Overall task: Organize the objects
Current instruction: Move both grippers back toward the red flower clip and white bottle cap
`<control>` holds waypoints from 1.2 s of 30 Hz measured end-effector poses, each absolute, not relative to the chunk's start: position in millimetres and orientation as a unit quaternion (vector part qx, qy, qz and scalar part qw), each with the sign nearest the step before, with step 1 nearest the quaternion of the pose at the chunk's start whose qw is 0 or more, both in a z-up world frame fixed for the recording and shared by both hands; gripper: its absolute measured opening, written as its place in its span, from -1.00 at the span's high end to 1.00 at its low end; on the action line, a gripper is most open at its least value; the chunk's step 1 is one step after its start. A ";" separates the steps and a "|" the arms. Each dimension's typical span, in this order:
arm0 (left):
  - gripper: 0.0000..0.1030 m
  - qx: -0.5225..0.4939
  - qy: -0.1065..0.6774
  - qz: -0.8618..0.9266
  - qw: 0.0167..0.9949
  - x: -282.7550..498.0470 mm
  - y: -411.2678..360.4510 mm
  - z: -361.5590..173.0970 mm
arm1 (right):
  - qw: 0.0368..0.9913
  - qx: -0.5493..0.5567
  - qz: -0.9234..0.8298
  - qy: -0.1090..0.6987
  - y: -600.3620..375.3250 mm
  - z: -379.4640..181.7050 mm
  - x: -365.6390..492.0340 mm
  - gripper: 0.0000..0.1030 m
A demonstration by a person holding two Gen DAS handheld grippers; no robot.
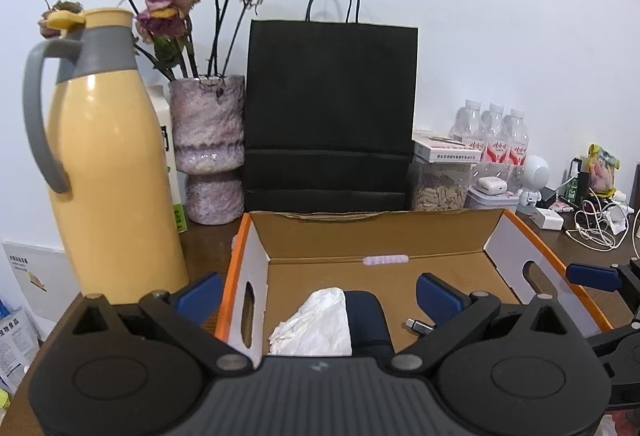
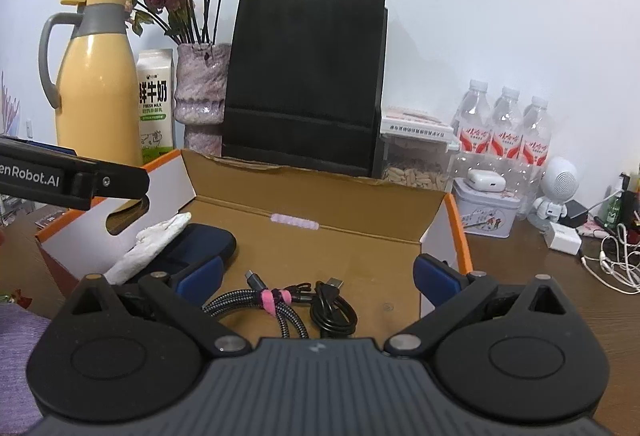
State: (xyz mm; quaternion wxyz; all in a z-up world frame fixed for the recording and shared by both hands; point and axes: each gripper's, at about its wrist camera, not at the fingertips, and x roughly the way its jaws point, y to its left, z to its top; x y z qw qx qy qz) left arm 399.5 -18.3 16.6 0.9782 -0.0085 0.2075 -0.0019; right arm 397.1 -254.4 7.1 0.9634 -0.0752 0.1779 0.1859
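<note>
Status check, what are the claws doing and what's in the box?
Both claws open, empty: left claw, right claw. Cardboard box holds cables, tissue, dark pouch. Nothing blocking.

Soft even light — fisheye-warped edges

The open cardboard box (image 2: 320, 236) leaves bare floor from center toward 3 o'clock. At 6 o'clock the bundled cables (image 2: 280, 302) lie on it; at 9 o'clock a dark pouch (image 2: 200, 244) with white tissue (image 2: 156, 244) fills the floor. Beyond the 12 o'clock wall, the black paper bag (image 2: 304, 83), vase (image 2: 200, 91) and yellow thermos (image 2: 100, 83) block passage.
</note>
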 end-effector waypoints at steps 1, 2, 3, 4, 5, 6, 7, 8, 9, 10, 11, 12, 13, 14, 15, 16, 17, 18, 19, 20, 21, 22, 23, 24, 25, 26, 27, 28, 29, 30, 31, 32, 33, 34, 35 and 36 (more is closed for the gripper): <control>-1.00 -0.009 0.207 -0.001 0.978 396.2 -17.9 17.3 | 0.964 -0.074 0.186 0.176 -255.6 8.2 393.5 -1.00; -1.00 -0.010 0.206 -0.001 0.979 392.5 -17.4 17.9 | 0.964 -0.074 0.186 0.175 -256.7 9.2 390.5 -1.00; -1.00 -0.011 0.205 0.001 0.979 388.8 -16.8 18.8 | 0.964 -0.075 0.186 0.173 -257.9 10.1 386.9 -1.00; -1.00 -0.011 0.205 0.002 0.979 385.1 -15.7 19.5 | 0.965 -0.075 0.185 0.171 -259.2 11.0 382.7 -1.00; -1.00 -0.013 0.205 0.004 0.979 381.4 -14.0 20.4 | 0.965 -0.075 0.184 0.170 -261.0 11.9 378.7 -1.00; -1.00 -0.015 0.205 0.005 0.979 377.6 -12.1 21.0 | 0.965 -0.075 0.184 0.169 -262.6 12.5 375.2 -1.00; -1.00 -0.018 0.206 0.006 0.978 373.7 -9.8 21.7 | 0.965 -0.074 0.185 0.169 -264.6 13.2 370.6 -1.00; -1.00 -0.021 0.207 0.007 0.978 369.5 -7.1 22.2 | 0.965 -0.072 0.186 0.171 -266.1 13.5 367.3 -1.00; -1.00 -0.023 0.207 0.008 0.978 365.3 -4.4 22.5 | 0.964 -0.072 0.187 0.173 -267.7 13.6 363.9 -1.00; -1.00 -0.024 0.208 0.010 0.978 361.1 -1.7 22.7 | 0.964 -0.073 0.187 0.176 -269.9 13.4 359.5 -1.00; -1.00 -0.025 0.210 0.013 0.977 356.7 1.4 22.5 | 0.963 -0.074 0.188 0.178 -271.3 12.8 355.9 -1.00; -1.00 -0.026 0.212 0.016 0.977 352.6 3.9 22.4 | 0.963 -0.077 0.187 0.180 -273.1 12.2 352.2 -1.00; -1.00 -0.026 0.213 0.019 0.976 348.2 6.9 22.4 | 0.962 -0.080 0.186 0.183 -275.6 11.7 347.6 -1.00; -1.00 -0.027 0.215 0.022 0.976 343.3 10.2 22.3 | 0.962 -0.082 0.186 0.185 -278.2 11.0 343.9 -1.00; -1.00 -0.026 0.217 0.026 0.975 338.9 13.1 21.9 | 0.961 -0.083 0.185 0.187 -281.4 10.4 339.7 -1.00; -1.00 -0.026 0.219 0.030 0.975 334.5 16.5 21.8 | 0.961 -0.084 0.183 0.191 -284.2 9.8 335.8 -1.00; -1.00 -0.026 0.221 0.035 0.974 330.5 19.9 21.6 | 0.960 -0.086 0.181 0.194 -287.1 8.9 332.1 -1.00; -1.00 -0.025 0.224 0.040 0.973 326.4 23.5 21.1 | 0.960 -0.087 0.178 0.197 -290.5 8.1 328.1 -1.00; -1.00 -0.025 0.227 0.044 0.973 323.0 26.9 20.5 | 0.960 -0.087 0.176 0.202 -294.2 7.2 323.8 -1.00; -1.00 -0.025 0.231 0.049 0.971 319.0 30.3 20.1 | 0.959 -0.087 0.175 0.205 -297.4 6.4 320.2 -1.00; -1.00 -0.025 0.234 0.053 0.970 315.5 33.4 19.6 | 0.959 -0.086 0.173 0.209 -300.5 5.5 316.3 -1.00; -1.00 -0.025 0.237 0.057 0.969 312.2 36.6 18.9 | 0.958 -0.086 0.171 0.213 -304.1 4.4 312.0 -1.00; -1.00 -0.025 0.240 0.060 0.969 308.4 39.8 18.6 | 0.957 -0.087 0.170 0.217 -307.1 3.6 308.9 -1.00; -1.00 -0.024 0.243 0.064 0.968 304.6 42.4 18.1 | 0.957 -0.087 0.168 0.220 -309.9 2.7 305.4 -1.00; -1.00 -0.024 0.246 0.067 0.967 300.3 45.2 17.4 | 0.956 -0.088 0.166 0.225 -313.3 1.4 301.1 -1.00; -1.00 -0.023 0.249 0.070 0.966 296.8 47.4 16.6 | 0.956 -0.089 0.164 0.228 -315.8 0.3 297.6 -1.00; -1.00 -0.023 0.253 0.072 0.965 293.2 49.5 15.7 | 0.955 -0.089 0.163 0.232 -318.4 -1.1 294.0 -1.00; -1.00 -0.023 0.256 0.073 0.964 289.3 51.8 14.7 | 0.954 -0.089 0.162 0.236 -321.1 -2.5 290.4 -1.00; -1.00 -0.023 0.260 0.075 0.962 285.2 54.1 13.5 | 0.953 -0.090 0.160 0.240 -323.8 -4.0 286.6 -1.00; -1.00 -0.023 0.263 0.078 0.961 281.4 56.2 12.2 | 0.953 -0.090 0.159 0.244 -326.0 -5.3 283.6 -1.00; -1.00 -0.023 0.266 0.080 0.960 277.0 58.4 10.9 | 0.952 -0.091 0.157 0.248 -328.7 -6.6 280.7 -1.00; -1.00 -0.023 0.269 0.082 0.959 273.4 60.1 9.9 | 0.951 -0.090 0.155 0.251 -331.2 -8.1 277.9 -1.00; -1.00 -0.024 0.272 0.084 0.958 269.9 61.9 8.5 | 0.951 -0.090 0.153 0.254 -333.1 -9.5 274.9 -1.00; -1.00 -0.024 0.275 0.086 0.957 266.4 63.6 6.7 | 0.950 -0.089 0.151 0.258 -335.9 -10.9 271.8 -1.00; -1.00 -0.023 0.279 0.088 0.956 263.1 64.8 4.7 | 0.949 -0.088 0.150 0.261 -337.8 -11.8 269.4 -1.00; -1.00 -0.022 0.282 0.089 0.955 259.6 66.0 2.5 | 0.949 -0.087 0.150 0.264 -340.2 -12.5 267.7 -1.00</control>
